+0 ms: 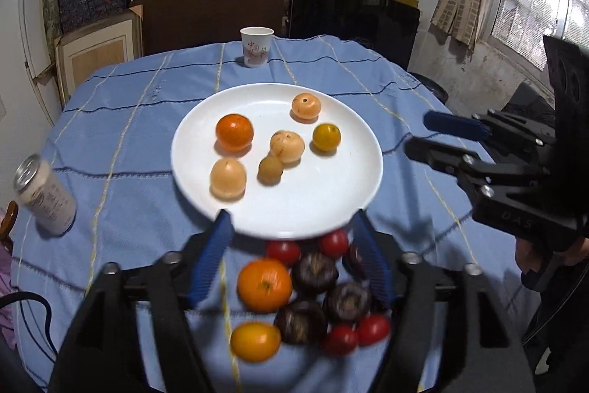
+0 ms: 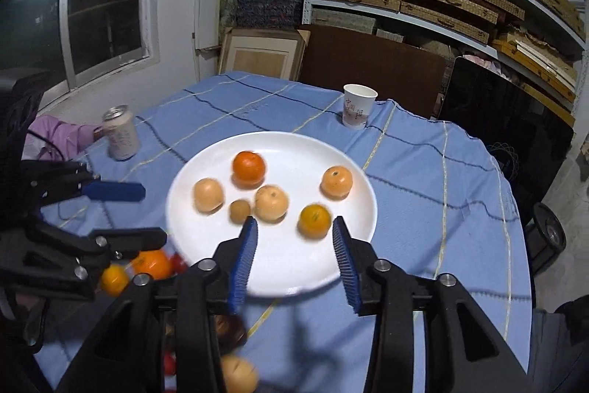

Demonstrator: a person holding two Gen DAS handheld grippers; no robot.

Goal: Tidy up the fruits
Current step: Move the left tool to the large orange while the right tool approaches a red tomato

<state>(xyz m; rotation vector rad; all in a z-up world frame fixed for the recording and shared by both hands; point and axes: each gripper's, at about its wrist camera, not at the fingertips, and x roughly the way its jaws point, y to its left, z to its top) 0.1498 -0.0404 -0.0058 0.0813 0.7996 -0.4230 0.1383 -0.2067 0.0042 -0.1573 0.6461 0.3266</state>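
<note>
Nearest your left gripper [image 1: 294, 256], jaws spread and empty, lies a loose cluster on the blue tablecloth [image 1: 121, 120]: a large orange [image 1: 264, 285], a yellow citrus [image 1: 255, 341], dark mangosteens [image 1: 314, 273] and red tomatoes [image 1: 283, 252]. Beyond sits the white plate [image 1: 331, 194] bearing six round fruits, none elongated. Your right gripper [image 2: 294, 238], parted and empty, hovers over the plate's near rim. A can [image 1: 44, 196] and a paper cup [image 1: 256, 46] flank the plate.
</note>
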